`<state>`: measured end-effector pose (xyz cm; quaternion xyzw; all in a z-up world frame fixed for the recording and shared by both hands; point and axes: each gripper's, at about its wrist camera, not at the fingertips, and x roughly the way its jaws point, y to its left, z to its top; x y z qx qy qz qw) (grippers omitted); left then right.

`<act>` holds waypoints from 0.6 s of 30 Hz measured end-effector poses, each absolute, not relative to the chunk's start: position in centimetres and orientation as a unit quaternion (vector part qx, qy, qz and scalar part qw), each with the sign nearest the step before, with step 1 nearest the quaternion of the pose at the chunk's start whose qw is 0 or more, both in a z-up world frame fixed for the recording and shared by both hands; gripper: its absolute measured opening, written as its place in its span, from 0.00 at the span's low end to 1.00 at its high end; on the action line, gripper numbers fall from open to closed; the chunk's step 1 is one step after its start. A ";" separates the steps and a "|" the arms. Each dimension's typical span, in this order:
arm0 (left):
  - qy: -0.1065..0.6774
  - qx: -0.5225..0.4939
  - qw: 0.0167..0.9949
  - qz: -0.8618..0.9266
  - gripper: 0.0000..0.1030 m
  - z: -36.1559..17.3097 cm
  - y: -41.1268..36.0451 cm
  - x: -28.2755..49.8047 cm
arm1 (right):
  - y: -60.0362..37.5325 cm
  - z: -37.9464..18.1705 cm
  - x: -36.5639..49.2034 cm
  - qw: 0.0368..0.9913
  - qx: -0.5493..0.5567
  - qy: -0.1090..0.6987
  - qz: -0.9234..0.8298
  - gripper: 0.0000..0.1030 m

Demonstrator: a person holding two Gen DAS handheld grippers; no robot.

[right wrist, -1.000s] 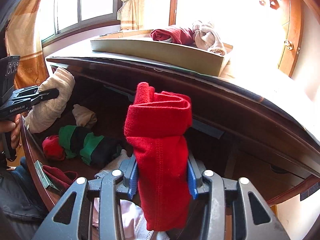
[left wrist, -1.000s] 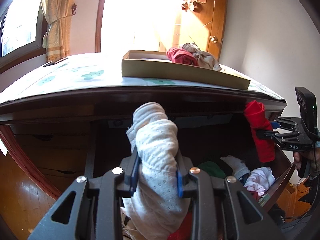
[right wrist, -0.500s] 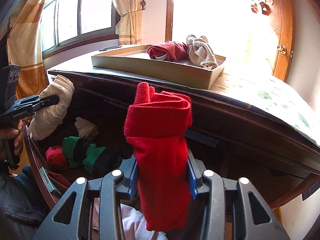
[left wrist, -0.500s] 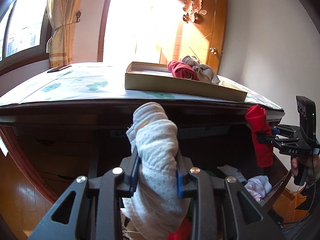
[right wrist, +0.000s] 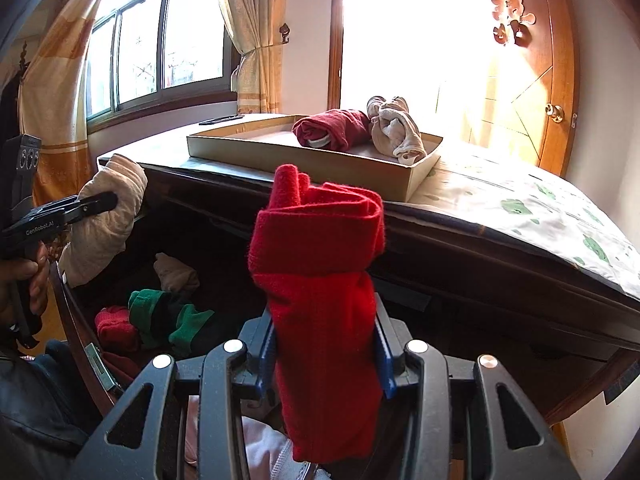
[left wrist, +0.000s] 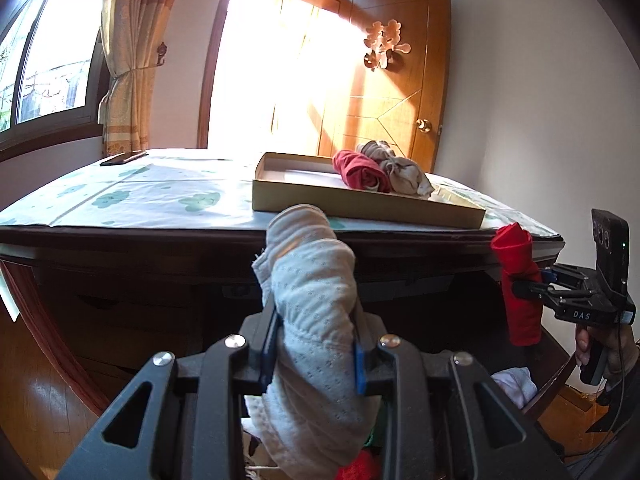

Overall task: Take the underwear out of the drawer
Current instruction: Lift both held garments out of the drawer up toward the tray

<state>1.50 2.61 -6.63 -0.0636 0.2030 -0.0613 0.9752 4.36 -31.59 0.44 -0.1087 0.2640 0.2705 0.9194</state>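
We have a rolled garment in each pair of tongs: the left gripper (left wrist: 316,354) is clamped on the pale grey roll (left wrist: 310,304), and the right gripper (right wrist: 325,356) is clamped on the red roll (right wrist: 320,264), each bundle standing up past the pads and hanging below them. Both are soft, light knit cloth, so we judge they weigh almost nothing and cannot break, but they squash and can unroll; the safest hold is where we have them, across the thick middle of the roll, not on a loose end. The open drawer (right wrist: 80,332) lies below and behind both tongs, with green, red and beige pieces inside, while the cardboard tray (left wrist: 360,204) on the cloth-covered top sits ahead of and above the tips, two rolled garments already in it. Compared with a second ago, the grips look unchanged, yet the tray and tabletop now show lower and fuller beyond both tongs, and less of the drawer's inside is visible, so we read both bundles as lifted clear and tipping up toward the tray.
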 end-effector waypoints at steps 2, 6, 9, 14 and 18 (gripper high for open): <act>0.196 -0.062 0.977 -0.061 0.27 -6.4 2.6 1.3 | -31.6 0.5 4.2 0.921 -0.107 0.258 0.272 0.42; 0.185 -0.058 0.979 -0.061 0.27 -6.1 2.5 1.0 | -31.8 0.7 3.7 0.925 -0.104 0.242 0.274 0.42; 0.177 -0.053 0.981 -0.059 0.27 -5.9 2.3 0.8 | -31.9 0.8 3.5 0.928 -0.101 0.233 0.273 0.42; 0.167 -0.042 0.984 -0.054 0.27 -5.5 2.0 0.4 | -32.1 0.9 3.1 0.932 -0.096 0.219 0.273 0.42; 0.158 -0.041 0.985 -0.050 0.27 -5.3 2.0 0.0 | -32.1 1.0 2.8 0.934 -0.096 0.207 0.274 0.42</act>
